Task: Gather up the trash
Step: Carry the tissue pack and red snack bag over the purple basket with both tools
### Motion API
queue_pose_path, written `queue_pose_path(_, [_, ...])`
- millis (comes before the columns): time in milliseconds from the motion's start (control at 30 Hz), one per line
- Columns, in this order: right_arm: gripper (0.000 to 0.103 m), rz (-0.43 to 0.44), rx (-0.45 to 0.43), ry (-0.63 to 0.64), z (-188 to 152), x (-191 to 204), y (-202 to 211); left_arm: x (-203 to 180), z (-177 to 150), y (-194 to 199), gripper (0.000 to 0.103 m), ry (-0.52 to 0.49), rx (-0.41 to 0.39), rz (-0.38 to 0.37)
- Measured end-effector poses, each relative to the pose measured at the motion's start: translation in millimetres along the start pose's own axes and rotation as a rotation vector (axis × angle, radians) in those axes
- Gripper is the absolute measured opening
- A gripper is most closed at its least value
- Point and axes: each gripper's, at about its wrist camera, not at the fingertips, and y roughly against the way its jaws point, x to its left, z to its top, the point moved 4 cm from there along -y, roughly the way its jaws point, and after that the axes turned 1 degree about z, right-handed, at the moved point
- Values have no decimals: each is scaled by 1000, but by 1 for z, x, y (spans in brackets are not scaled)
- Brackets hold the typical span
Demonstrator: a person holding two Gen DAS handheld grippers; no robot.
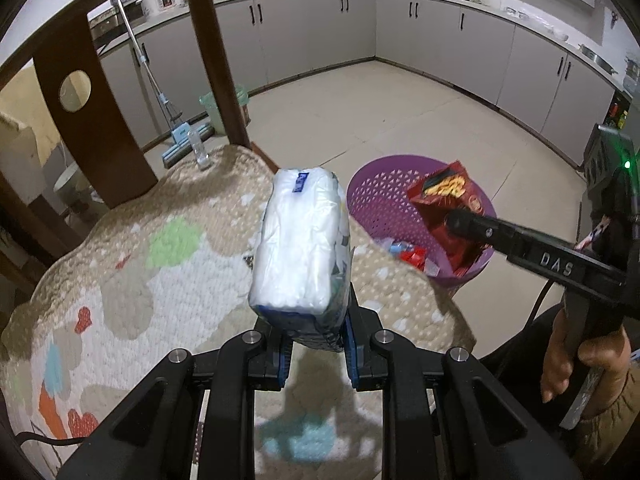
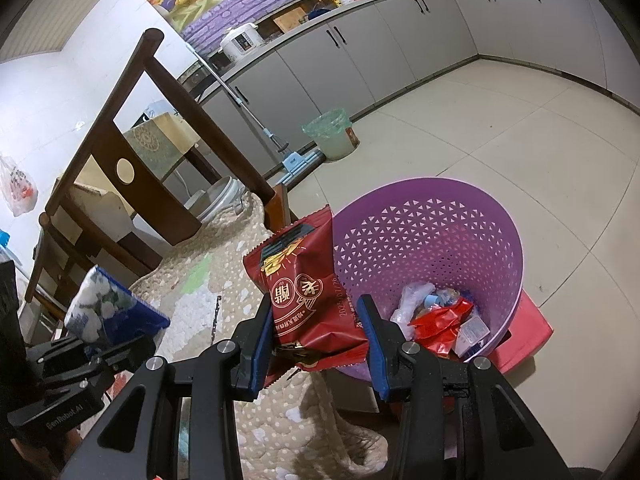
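My left gripper [image 1: 316, 344] is shut on a white and blue tissue pack [image 1: 302, 240] and holds it above the patterned cushion [image 1: 132, 280]. The pack also shows in the right wrist view [image 2: 104, 308]. My right gripper [image 2: 316, 332] is shut on a red snack packet [image 2: 308, 292] at the near rim of the purple basket [image 2: 440, 232]. In the left wrist view the packet [image 1: 448, 196] hangs over the basket [image 1: 376, 200]. The basket holds several wrappers [image 2: 440, 316].
A dark wooden chair back [image 1: 100, 120] rises behind the cushion. A mop [image 1: 160, 92] and a green-lined bin [image 2: 332, 132] stand by the grey cabinets [image 1: 320, 28]. The purple basket stands on a red stool [image 2: 528, 336] on the tiled floor [image 1: 400, 120].
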Motion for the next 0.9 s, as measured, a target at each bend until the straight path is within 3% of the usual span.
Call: queue_pose_path(900, [44,15,-63,-66,11,-16,15,-34,40,-5,20,-124,-44,27])
